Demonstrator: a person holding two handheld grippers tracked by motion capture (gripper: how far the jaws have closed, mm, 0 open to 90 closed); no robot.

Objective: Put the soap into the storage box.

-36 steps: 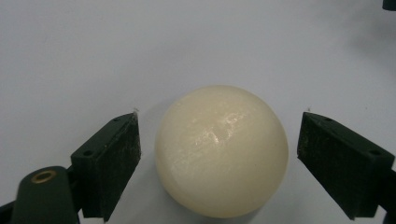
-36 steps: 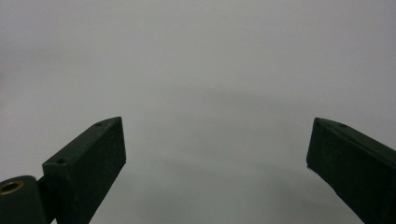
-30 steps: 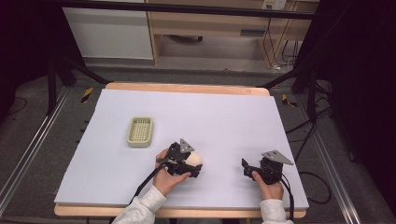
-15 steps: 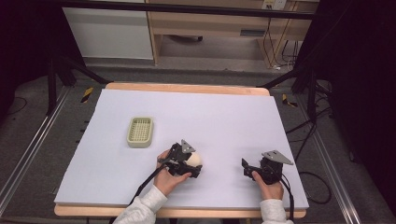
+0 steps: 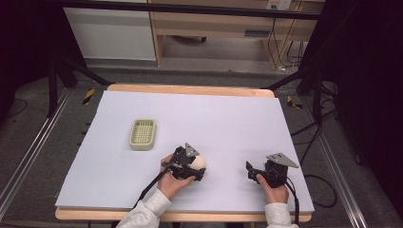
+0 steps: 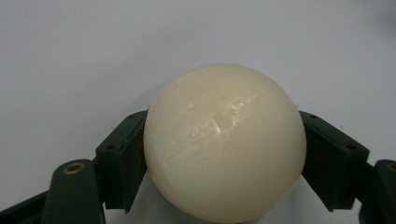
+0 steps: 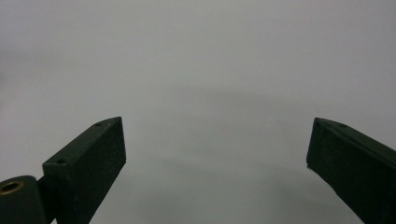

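Now the left tool [image 5: 198,167] has a cream ball [image 6: 224,144] between its two black jaws, and the jaws have just been closing on it. A second ago they stood wider around the ball; now, in the left gripper view, both pads press on the sides of the ball. So the left tool is grasping the ball. The ball [image 5: 199,161] sits on the counter [image 5: 228,118], near the front edge and a bit left of the middle. Neither hand has moved from its place since the earlier picture.

Over on the right, the right tool [image 5: 251,172] rests low on the counter, well apart from the ball. Its jaws stand wide with just bare counter between them, so it is released and holds nothing.

A small green basket [image 5: 142,134] lies on the counter, up and to the left of the ball, near but not touching. Nothing stands between the basket and the ball. Black cables trail back from both tools toward the person's white sleeves [image 5: 145,213].
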